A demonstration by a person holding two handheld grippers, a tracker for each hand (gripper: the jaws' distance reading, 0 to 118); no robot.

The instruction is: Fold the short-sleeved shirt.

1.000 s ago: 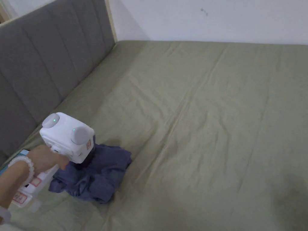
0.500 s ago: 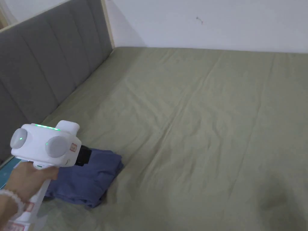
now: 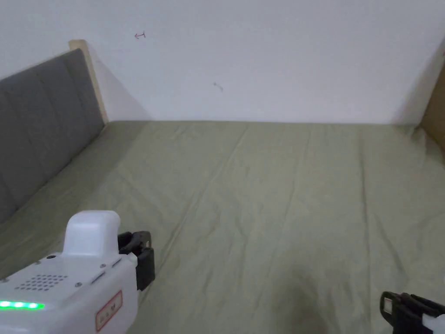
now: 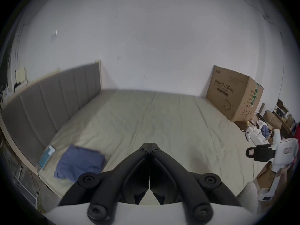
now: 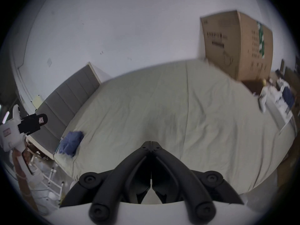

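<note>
The blue short-sleeved shirt (image 4: 79,162) lies folded in a compact bundle on the olive bedsheet near the bed's left corner, close to the grey headboard; it also shows small in the right gripper view (image 5: 71,141). My left gripper (image 4: 149,149) is shut and empty, raised above the bed to the right of the shirt, and it appears at the lower left of the head view (image 3: 141,256). My right gripper (image 5: 151,142) is shut and empty too, held over the bed's near edge; its black tip sits at the lower right of the head view (image 3: 402,311).
A large cardboard box (image 4: 235,93) stands at the bed's far right corner. A teal booklet (image 4: 46,156) lies beside the shirt by the headboard (image 4: 48,105). Boxes and clutter (image 4: 259,131) sit off the right side of the bed.
The left gripper has let go of the blue shirt and lifted away from it. The head camera has swung up and right, so the shirt has left that view.
</note>
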